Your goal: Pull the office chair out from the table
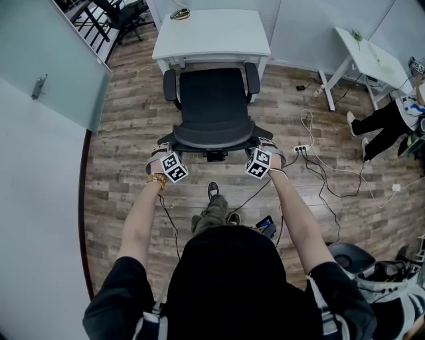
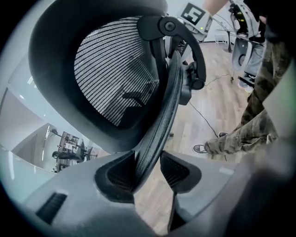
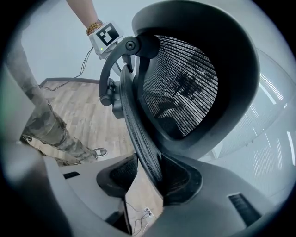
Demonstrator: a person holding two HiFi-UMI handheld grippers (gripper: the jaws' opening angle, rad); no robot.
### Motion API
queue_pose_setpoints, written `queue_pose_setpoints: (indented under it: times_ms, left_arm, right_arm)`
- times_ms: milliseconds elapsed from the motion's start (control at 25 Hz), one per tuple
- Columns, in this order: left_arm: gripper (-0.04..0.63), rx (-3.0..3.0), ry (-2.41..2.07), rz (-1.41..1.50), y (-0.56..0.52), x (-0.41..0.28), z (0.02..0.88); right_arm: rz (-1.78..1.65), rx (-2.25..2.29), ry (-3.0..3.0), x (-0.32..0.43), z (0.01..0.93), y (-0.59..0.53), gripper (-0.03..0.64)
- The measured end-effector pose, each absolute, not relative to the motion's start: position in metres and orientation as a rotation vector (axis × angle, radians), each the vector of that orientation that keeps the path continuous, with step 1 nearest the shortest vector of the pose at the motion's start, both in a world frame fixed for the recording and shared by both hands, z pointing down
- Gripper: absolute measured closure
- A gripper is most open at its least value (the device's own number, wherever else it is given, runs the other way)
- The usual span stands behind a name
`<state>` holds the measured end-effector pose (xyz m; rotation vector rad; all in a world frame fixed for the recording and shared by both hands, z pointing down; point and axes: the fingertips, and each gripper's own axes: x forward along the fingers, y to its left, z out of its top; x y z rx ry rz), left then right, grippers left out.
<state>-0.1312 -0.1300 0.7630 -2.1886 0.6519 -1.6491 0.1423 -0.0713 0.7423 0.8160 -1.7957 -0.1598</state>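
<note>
black mesh rim point(image 2: 162, 111) of the office chair point(image 1: 214, 106) runs between the open jaws of the left gripper point(image 2: 149, 169) and right gripper point(image 3: 147, 178) (one pad touching on each), desk point(image 1: 212, 36) beyond them. an uneven pull could slip it free or swivel the chair.

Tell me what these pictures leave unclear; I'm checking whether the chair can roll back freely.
- Wheels and base of the office chair: head view, hidden beneath its seat; both gripper views show only the backrest.
- What lies behind the person: head view, blocked by their body.
- Jaws of the left gripper and right gripper: head view, hidden by their marker cubes.
- Item on the table: head view, too small to identify.
</note>
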Motion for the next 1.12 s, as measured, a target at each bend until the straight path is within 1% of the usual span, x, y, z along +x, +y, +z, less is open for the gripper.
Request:
queue_pose_setpoints:
  times_ms: [1120]
  left_arm:
    - [0.419,-2.176,0.662,-1.636,-0.083,-0.143,0.761]
  right_arm:
    - [-0.157,0.824,-1.789,0.129,0.740,-0.018,0.476]
